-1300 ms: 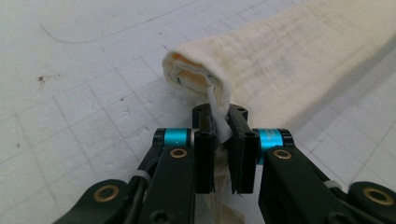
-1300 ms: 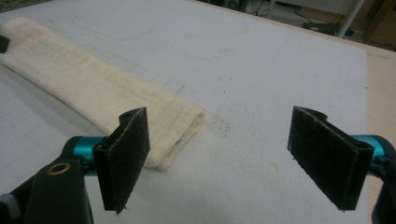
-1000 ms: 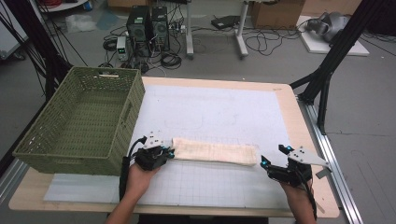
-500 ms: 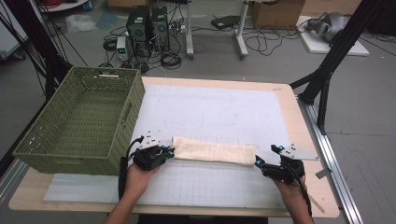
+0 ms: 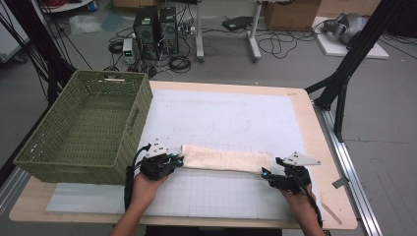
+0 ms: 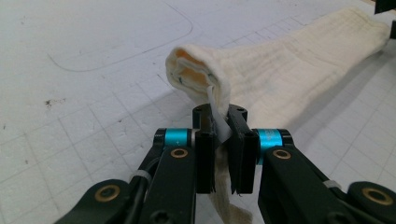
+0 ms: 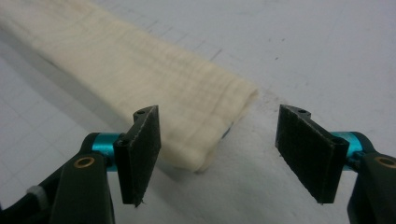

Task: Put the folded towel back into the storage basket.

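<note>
A cream cloth, folded into a long strip, lies across the white grid mat near the front of the table. My left gripper is shut on the strip's left end; in the left gripper view the jaws pinch a corner of the cloth and its small white tag. My right gripper stands open at the strip's right end. In the right gripper view the cloth ends between the wide-apart pads, and neither pad presses on it.
A green woven basket sits at the left of the table, close to my left hand. Beyond the far edge, computer towers and cables lie on the floor. A black frame leg rises at the right.
My right gripper has moved left to the strip's right end. The left gripper has stayed shut on the left end.
</note>
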